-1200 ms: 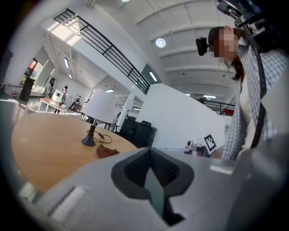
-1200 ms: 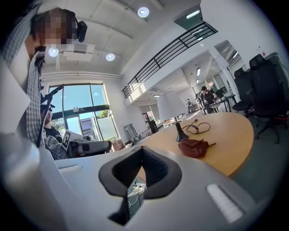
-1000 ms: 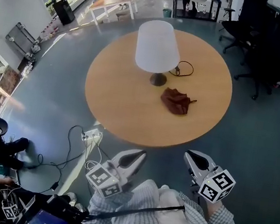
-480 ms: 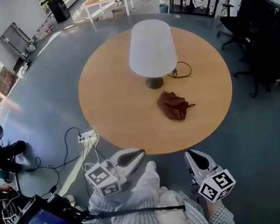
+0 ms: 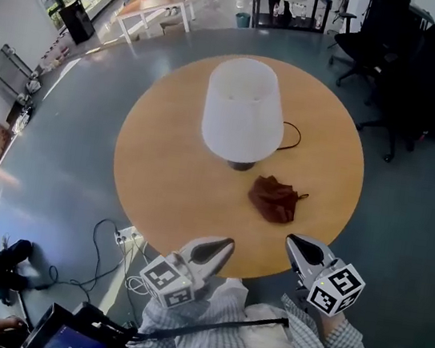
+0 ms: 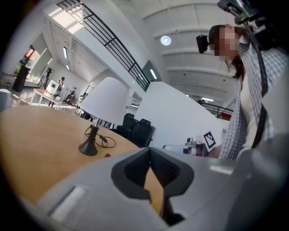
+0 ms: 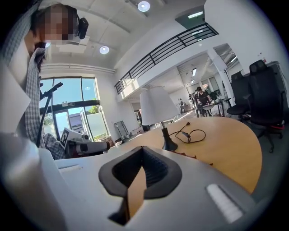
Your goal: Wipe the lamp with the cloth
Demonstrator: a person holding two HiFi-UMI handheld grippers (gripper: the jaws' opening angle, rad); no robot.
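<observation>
Both grippers, left [image 5: 220, 248] and right [image 5: 297, 247], sit closed and empty at bottom, below the cloth [image 5: 273, 199] and lamp [image 5: 243, 110].

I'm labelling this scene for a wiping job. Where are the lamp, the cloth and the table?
lamp [image 5: 243, 108]: head view, middle of the white shade.
cloth [image 5: 274, 199]: head view, centre of the crumpled brown fabric.
table [image 5: 162, 165]: head view, bare wood left of the lamp.
</observation>
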